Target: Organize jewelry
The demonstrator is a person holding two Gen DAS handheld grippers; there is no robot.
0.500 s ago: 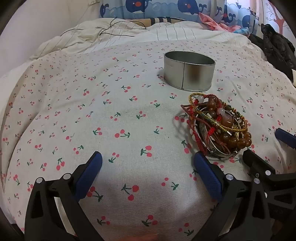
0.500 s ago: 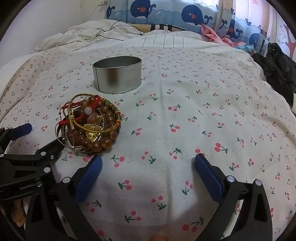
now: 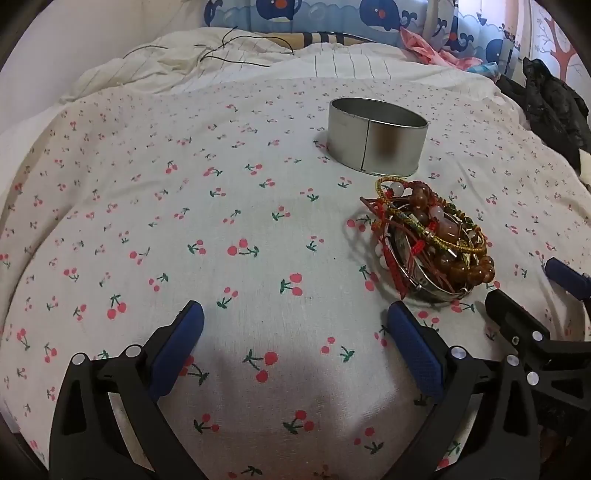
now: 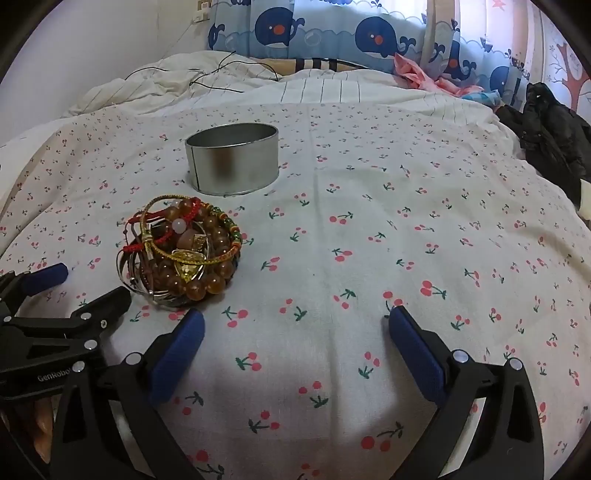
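Observation:
A tangled pile of jewelry (image 3: 432, 243) lies on the cherry-print sheet (image 3: 221, 221): amber bead bracelets, red and gold cords, silver bangles. Just behind it stands an open oval metal tin (image 3: 376, 147). My left gripper (image 3: 295, 321) is open over bare sheet, with the pile ahead of its right finger. In the right wrist view the pile (image 4: 184, 251) sits ahead of the left finger of my right gripper (image 4: 297, 325), which is open and holds nothing. The tin (image 4: 232, 162) is further back. Each gripper shows in the other's view: right gripper (image 3: 535, 291), left gripper (image 4: 79, 288).
A crumpled striped quilt with thin black cables (image 4: 221, 74) lies at the back of the bed. A black jacket (image 4: 546, 133) is heaped at the right edge, with pink cloth (image 4: 424, 74) near the whale-print curtain (image 4: 332, 33). A wall closes off the left.
The right wrist view has tipped up slightly, so the tin and pile sit a little lower in it. Both grippers stay open and nothing on the sheet has moved.

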